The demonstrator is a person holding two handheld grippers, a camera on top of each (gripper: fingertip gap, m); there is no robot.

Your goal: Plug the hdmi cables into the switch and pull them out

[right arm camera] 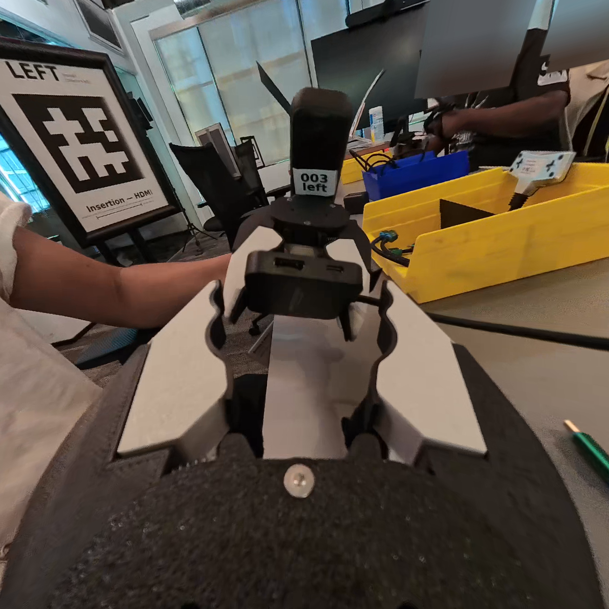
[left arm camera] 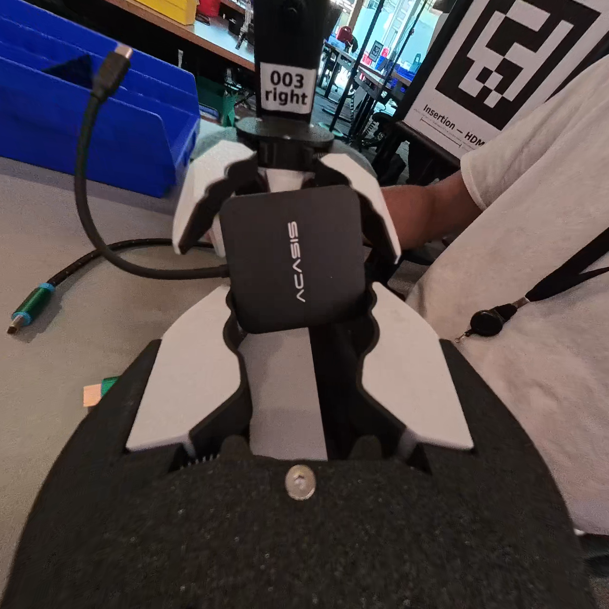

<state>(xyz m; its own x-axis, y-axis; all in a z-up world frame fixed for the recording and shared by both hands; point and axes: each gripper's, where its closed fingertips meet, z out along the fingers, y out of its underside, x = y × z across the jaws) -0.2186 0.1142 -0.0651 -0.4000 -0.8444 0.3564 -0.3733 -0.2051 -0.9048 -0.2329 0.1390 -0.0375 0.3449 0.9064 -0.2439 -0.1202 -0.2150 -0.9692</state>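
Grey desk behind — left claw [left arm camera: 298, 308] pinching matte-black square switch [left arm camera: 293, 257], right claw [right arm camera: 301, 296] spread.

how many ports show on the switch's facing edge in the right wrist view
2: a wide port toward the left of the switch edge, a smaller port toward the right. Other edges are hidden.

Bright, even indoor light; fisheye-warped edges, slight blur.
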